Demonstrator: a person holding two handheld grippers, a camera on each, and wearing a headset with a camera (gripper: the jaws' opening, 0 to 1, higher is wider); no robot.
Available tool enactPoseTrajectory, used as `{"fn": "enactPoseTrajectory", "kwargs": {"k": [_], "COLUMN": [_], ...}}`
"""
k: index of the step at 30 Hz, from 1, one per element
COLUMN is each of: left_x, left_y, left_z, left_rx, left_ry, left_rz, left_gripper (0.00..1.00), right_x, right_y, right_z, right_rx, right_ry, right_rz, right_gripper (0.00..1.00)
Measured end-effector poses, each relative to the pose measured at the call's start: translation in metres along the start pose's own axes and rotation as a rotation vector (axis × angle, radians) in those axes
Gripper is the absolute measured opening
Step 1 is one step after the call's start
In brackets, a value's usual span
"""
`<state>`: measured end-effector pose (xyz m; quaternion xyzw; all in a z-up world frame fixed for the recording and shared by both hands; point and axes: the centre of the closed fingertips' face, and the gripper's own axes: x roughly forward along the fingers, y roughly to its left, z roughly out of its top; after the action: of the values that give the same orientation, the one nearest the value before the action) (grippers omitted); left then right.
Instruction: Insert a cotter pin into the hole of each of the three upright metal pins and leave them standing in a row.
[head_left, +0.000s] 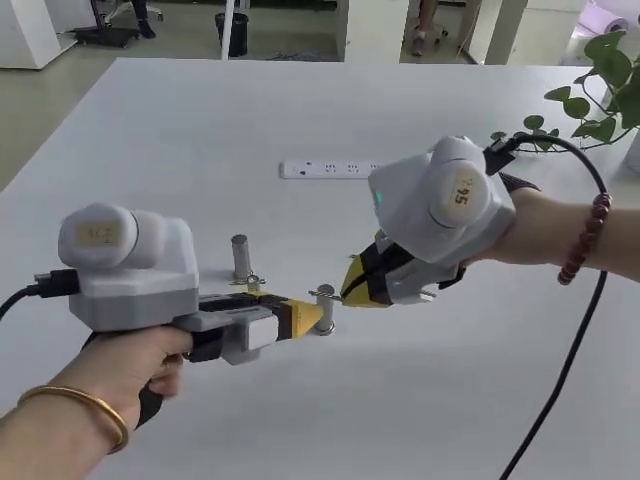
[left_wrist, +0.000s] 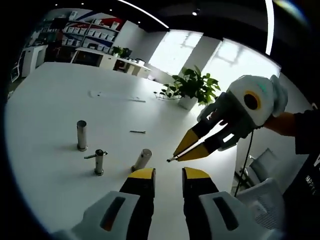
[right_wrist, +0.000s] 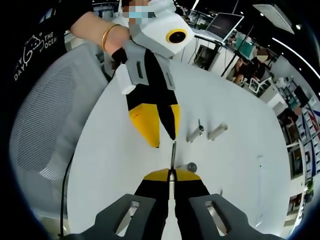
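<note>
Three metal pins stand on the white table. The far pin (head_left: 240, 256) (left_wrist: 81, 135) is bare and upright. The middle pin (head_left: 252, 283) (left_wrist: 99, 161) has a cotter pin through its top. The near pin (head_left: 325, 308) (left_wrist: 142, 160) leans just left of my left gripper (head_left: 318, 318) (left_wrist: 167, 173), which is open with nothing between its jaws. My right gripper (head_left: 352, 285) (right_wrist: 171, 175) is shut on a thin cotter pin (right_wrist: 172, 152) (left_wrist: 171, 159), whose tip hovers close to the near pin's top. A spare cotter pin (left_wrist: 137, 132) lies on the table.
A white power strip (head_left: 330, 168) lies across the table behind the pins. A potted plant (head_left: 603, 85) (left_wrist: 192, 87) stands at the far right edge. A black cable (head_left: 575, 350) trails from the right gripper. Grey mesh chair (right_wrist: 55, 120) beside the table.
</note>
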<state>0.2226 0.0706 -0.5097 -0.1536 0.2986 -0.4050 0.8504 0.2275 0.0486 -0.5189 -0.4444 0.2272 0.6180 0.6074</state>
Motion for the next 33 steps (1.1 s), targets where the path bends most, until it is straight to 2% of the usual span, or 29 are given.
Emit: {"fn": "enactPoseTrajectory", "kwargs": {"k": [8, 22, 26, 29, 33], "left_x": [0.002, 0.001, 0.001, 0.001, 0.001], "left_y": [-0.007, -0.008, -0.009, -0.009, -0.009], "left_z": [-0.001, 0.0, -0.002, -0.003, -0.001], "left_rx": [-0.036, -0.101, -0.098, -0.063, -0.044], "left_ry": [-0.002, -0.024, -0.018, -0.017, -0.027], "left_rz": [-0.034, -0.061, -0.068, -0.067, -0.066], "left_gripper": [0.12, 0.02, 0.01, 0.01, 0.01], "right_x": [0.001, 0.005, 0.006, 0.007, 0.006], "right_y": [0.006, 0.009, 0.01, 0.011, 0.009], "right_z": [0.005, 0.009, 0.01, 0.01, 0.011], "right_rx": [-0.037, -0.082, -0.089, -0.092, -0.087], "right_ry": [-0.007, -0.002, -0.001, -0.001, -0.004], "right_rz": [0.021, 0.027, 0.027, 0.027, 0.019], "right_gripper": [0.0, 0.0, 0.0, 0.0, 0.0]}}
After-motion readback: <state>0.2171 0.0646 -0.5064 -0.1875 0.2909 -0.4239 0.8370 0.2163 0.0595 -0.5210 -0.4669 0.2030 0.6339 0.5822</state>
